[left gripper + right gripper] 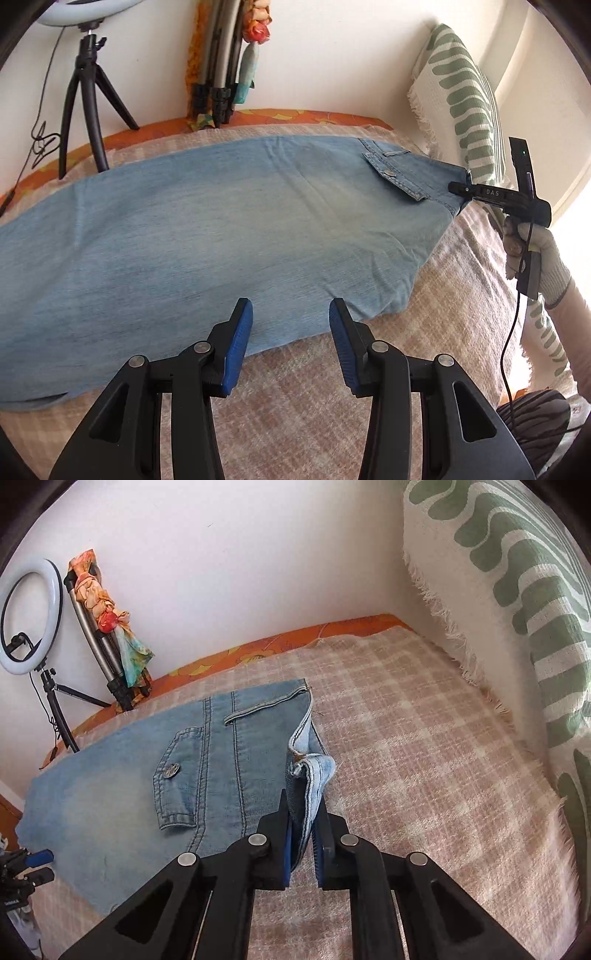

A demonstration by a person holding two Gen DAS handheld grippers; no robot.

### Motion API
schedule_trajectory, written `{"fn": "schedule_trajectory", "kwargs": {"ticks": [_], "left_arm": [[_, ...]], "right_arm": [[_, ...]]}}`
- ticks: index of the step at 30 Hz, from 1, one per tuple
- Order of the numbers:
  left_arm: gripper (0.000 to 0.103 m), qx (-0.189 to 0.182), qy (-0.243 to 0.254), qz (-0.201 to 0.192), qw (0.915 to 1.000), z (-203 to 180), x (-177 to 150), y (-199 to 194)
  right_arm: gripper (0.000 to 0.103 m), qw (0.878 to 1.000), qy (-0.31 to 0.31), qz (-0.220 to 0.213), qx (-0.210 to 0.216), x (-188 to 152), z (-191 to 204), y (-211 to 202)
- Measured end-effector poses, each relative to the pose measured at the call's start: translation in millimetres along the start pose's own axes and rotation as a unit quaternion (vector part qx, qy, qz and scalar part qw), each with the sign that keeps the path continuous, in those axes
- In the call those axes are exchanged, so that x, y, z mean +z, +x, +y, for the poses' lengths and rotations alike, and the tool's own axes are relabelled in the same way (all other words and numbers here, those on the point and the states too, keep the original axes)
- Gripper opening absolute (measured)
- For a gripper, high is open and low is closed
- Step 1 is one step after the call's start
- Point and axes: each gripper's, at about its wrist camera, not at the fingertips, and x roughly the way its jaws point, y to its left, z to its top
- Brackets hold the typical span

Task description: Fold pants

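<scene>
Light-blue denim pants [207,236] flat on checked blanket [295,417], lengthwise fold apparently made; cross-folds remain. Right gripper [303,834] clamps waistband corner; left gripper [291,332] wide open, empty, at near hem edge.

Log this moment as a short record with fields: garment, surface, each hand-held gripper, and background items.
garment: light blue denim pants, lying flat, back pocket flap with button facing up
surface: plaid blanket over an orange sheet
left hand-held gripper: open, at the near edge of the pants, gripping nothing
right hand-held gripper: shut on the waistband, that corner lifted
background: ring light on a tripod, green-patterned throw by the wall
</scene>
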Motion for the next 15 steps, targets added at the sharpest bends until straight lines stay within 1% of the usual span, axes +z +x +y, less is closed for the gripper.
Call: {"fn": "schedule_trajectory", "kwargs": {"ticks": [1,2,5,8,11,15], "left_arm": [[0.041,0.005,-0.011,-0.006,0.9999,8.7,-1.1,-6.9],[0.041,0.012,-0.022,-0.012,0.9996,18.0,-3.6,-15.4],[0.042,0.038,-0.054,-0.033,0.9972,48.7,-13.0,-42.8],[0.043,0.061,-0.099,-0.055,0.9918,83.8,-26.4,-73.4],[0.045,0.081,-0.147,-0.071,0.9832,122.6,-47.3,-103.7],[0.046,0.135,-0.196,-0.087,0.9674,173.9,-76.2,-139.3]], "right_arm": [[0.025,1.000,-0.001,0.000,-0.015,-0.1,1.1,-2.2],[0.039,1.000,0.000,-0.005,-0.020,-0.4,0.5,-6.8],[0.039,1.000,0.005,-0.020,-0.018,3.4,2.9,-25.8],[0.040,0.999,-0.005,-0.033,-0.003,8.8,16.7,-47.0],[0.044,0.999,-0.026,-0.043,0.019,11.8,42.4,-66.2],[0.051,0.995,-0.062,-0.051,0.060,10.0,92.8,-85.3]]}}
